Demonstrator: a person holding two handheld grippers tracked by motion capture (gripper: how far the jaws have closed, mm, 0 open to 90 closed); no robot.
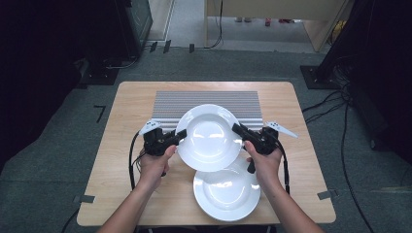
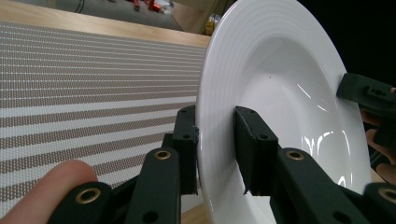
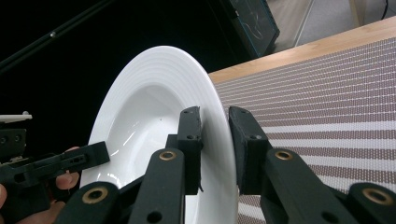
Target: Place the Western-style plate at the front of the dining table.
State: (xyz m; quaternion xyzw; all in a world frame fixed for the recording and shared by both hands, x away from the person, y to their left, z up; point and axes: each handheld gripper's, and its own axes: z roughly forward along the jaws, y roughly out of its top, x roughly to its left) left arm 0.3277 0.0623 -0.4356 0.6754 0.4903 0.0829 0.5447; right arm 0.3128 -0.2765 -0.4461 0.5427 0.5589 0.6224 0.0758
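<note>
White upper plate hangs above the striped mat, its opposite rims pinched by the left hand-held gripper and right hand-held gripper, probably for balance; another plate rests on the bench.

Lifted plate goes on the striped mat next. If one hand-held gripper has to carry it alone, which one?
Neither clearly: left hand-held gripper and right hand-held gripper clamp opposite rims of the upper plate, equally near the striped mat. Keep both on it.
</note>
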